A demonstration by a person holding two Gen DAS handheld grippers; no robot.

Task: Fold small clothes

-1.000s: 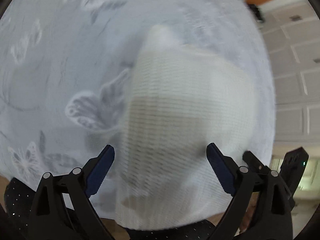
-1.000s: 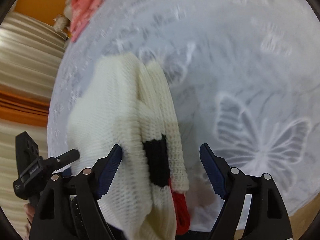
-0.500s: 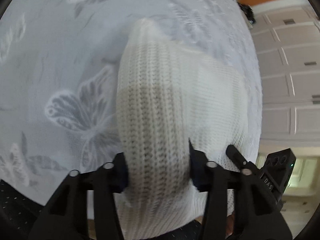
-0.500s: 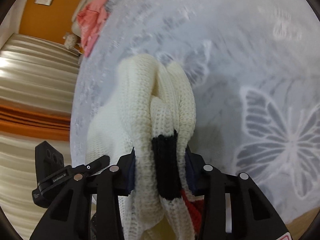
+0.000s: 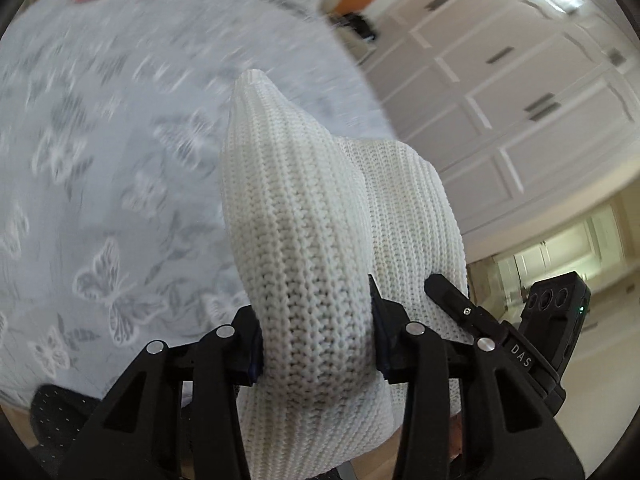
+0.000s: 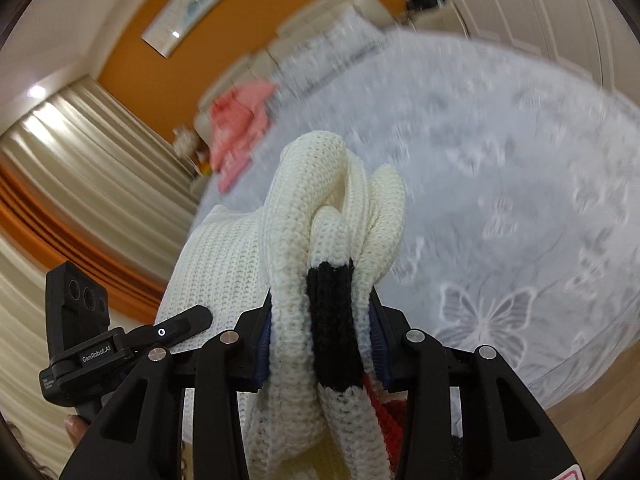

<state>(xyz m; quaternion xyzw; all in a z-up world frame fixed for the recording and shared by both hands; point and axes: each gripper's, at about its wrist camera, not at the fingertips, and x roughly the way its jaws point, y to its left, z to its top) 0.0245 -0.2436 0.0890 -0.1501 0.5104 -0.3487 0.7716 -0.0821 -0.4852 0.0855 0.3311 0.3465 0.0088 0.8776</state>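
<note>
**Two grips on one knit, lifted off the bed**

Two hand-held grippers pinch the same cream knit garment (image 5: 304,248), and it hangs in the air above the bed, whose grey butterfly-print bedspread (image 5: 100,184) blurs behind it.

On the left, the left hand-held gripper (image 5: 316,344) has its fingers pressed in on a thick bunched roll of plain cream knit, which bulges forward past the pads. The other gripper's body shows just beside it at the right edge.

On the right, the right hand-held gripper (image 6: 320,344) is clamped on several gathered folds at once, a black band (image 6: 330,320) among them and a bit of red (image 6: 374,404) below. A pink garment (image 6: 236,120) lies far off near the head of the bed.

The chunky knit looks soft, light and stretchy, with no slip against the pads; it will sag and bunch rather than keep a crease. Better holds, I judge, would be single-layer edges or corners, not wads
</note>
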